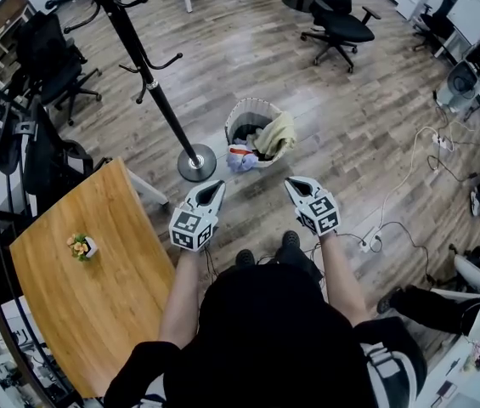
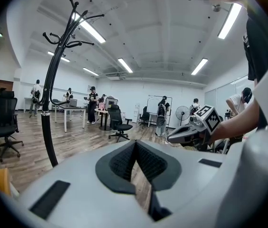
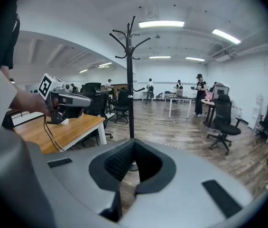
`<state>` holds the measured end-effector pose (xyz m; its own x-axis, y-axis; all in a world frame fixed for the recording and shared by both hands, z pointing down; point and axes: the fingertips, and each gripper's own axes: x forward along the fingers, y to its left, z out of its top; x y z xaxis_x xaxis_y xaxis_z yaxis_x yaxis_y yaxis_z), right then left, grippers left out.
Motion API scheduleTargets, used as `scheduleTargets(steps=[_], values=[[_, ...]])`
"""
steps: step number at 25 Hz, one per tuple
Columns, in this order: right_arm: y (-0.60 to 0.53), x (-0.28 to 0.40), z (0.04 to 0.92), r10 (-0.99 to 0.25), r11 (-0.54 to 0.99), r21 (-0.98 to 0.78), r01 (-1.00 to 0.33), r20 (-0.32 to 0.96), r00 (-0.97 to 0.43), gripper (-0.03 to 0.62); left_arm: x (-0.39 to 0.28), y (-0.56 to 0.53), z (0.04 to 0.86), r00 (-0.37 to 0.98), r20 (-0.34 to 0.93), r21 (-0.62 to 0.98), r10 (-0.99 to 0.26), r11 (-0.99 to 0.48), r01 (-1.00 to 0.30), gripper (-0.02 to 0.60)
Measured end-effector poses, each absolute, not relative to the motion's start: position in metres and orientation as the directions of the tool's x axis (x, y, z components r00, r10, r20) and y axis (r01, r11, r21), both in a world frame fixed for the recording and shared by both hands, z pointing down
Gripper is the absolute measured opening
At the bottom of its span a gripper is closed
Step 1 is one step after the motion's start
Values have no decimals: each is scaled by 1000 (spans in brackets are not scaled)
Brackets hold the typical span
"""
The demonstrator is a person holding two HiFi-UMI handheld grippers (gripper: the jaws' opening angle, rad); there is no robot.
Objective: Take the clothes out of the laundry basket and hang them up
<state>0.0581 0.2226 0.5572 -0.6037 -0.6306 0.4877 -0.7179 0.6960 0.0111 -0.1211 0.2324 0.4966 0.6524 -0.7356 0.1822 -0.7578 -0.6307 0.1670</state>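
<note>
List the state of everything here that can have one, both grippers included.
Left hand-held gripper: shut, empty.
Right hand-held gripper: shut, empty.
Laundry basket: upright on the floor, holding clothes.
Yellow garment: draped over the basket's rim.
Blue garment: spilling out at the basket's near edge.
Coat rack: upright, hooks bare.
Small plant: upright on the wooden table.

Clothes (image 1: 272, 134) in laundry basket (image 1: 252, 109); coat stand (image 1: 195, 161) left; table (image 1: 87, 296) nearer-left.
</note>
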Motion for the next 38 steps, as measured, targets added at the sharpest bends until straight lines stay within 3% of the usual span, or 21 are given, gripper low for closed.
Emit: scheduleTargets(steps=[27,31,34,36,38], values=[[200,50,563,-618,713,0,-701,472,-629,9,-137,212,501,601,183,158,-778,-580,-799,22],[192,55,557,-623,713,-4,-701,453,-637,96,-127,202,501,610,192,144,-769,-593,-792,46],[185,60,556,-632,706,-7,-708,444,-635,195,-121,194,504,607,214,138,-766,-591,-795,204],[180,61,557,-638,701,-11,-713,437,-634,267,-121,188,506,601,222,131,-767,-588,-798,233],[176,62,561,-637,700,-19,-714,435,-637,298,-121,184,509,598,229,131,-768,-585,-801,242]])
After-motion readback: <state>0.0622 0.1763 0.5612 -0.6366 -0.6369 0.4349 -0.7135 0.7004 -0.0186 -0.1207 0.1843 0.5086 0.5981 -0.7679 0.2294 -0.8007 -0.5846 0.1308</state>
